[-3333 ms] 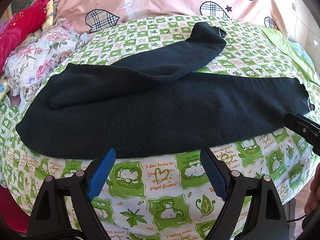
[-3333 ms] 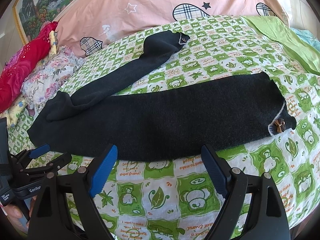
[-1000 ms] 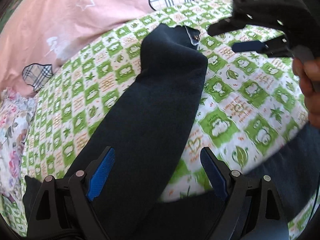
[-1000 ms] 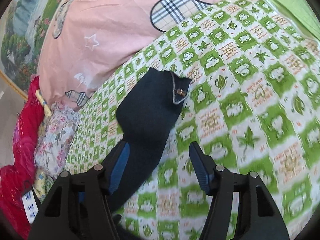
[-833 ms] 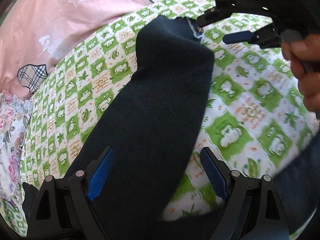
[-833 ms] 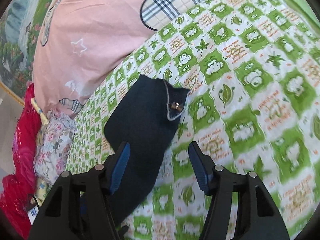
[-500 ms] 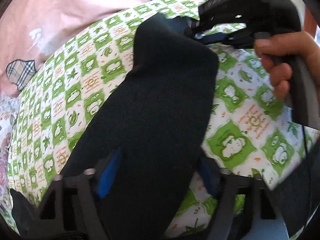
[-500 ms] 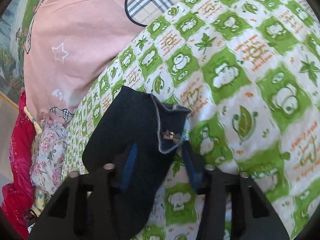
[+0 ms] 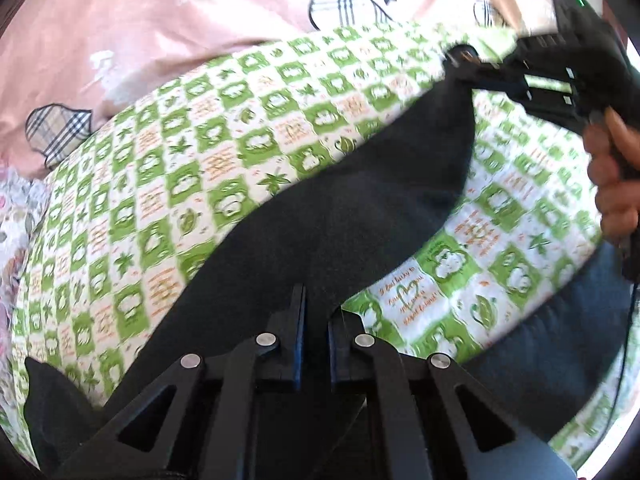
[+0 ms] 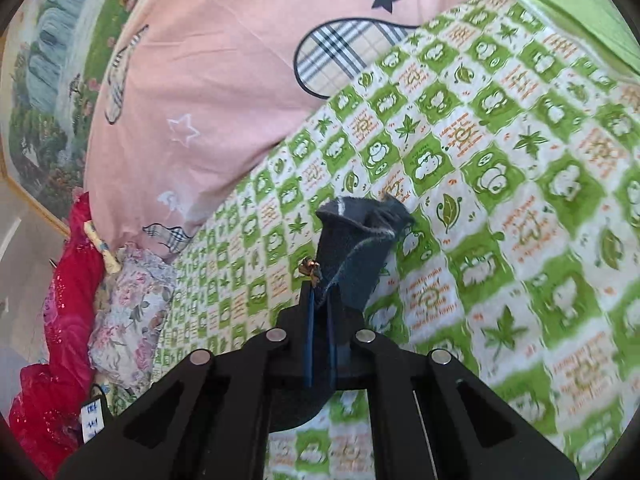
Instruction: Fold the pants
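Observation:
Dark knit pants lie on a green-and-white checked bedsheet. My left gripper is shut on the far leg partway along its length. My right gripper is shut on that leg's cuff, beside a small metal trim, and holds the cuff bunched above the sheet. In the left wrist view the right gripper shows at the upper right, held by a hand, with the leg stretched between the two grippers. The other leg lies at the lower right.
A pink quilt with plaid hearts lies along the back of the bed. Floral and red bedding is piled at the left. A plain green sheet lies at the far right.
Both grippers have closed on the far leg, the left on its middle and the right on its cuff. The cuff has lifted off the sheet and the leg has shifted right.

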Available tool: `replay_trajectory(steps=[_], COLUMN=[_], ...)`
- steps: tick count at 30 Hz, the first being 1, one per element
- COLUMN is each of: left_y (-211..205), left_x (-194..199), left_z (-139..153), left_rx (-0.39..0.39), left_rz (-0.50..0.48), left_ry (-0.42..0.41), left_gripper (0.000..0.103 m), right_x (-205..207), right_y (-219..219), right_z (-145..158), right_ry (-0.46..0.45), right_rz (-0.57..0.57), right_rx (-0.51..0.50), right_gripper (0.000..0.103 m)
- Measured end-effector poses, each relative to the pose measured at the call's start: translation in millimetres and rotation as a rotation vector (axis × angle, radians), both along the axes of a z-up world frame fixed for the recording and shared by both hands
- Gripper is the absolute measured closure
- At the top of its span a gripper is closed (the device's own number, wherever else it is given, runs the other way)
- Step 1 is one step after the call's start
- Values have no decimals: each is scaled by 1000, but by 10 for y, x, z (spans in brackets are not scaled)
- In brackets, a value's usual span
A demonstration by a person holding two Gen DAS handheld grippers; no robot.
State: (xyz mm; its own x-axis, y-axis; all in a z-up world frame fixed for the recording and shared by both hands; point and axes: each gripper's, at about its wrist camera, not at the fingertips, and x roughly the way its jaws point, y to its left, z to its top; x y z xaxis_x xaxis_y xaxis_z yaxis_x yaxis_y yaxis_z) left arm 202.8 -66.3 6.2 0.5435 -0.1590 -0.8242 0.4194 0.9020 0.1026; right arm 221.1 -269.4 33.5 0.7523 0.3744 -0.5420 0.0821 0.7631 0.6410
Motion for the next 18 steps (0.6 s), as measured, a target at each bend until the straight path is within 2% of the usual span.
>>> replay_trajectory(steps=[3, 10, 18], left_y=[121, 226, 187], left_x=[-99, -561, -1097], left_z=[120, 310, 343], left_rx=[-57, -111, -120], left_rz=[-1, -45, -129], left_ry=[12, -5, -13], left_gripper=[97, 96, 96], right_x=[-224, -907, -1806], right_y=[55, 87, 82], right_z=[106, 194, 185], right_ry=[-14, -37, -50], right_rz=[-4, -35, -90], right_rx=[-3, 14, -12], right_gripper=[97, 97, 97])
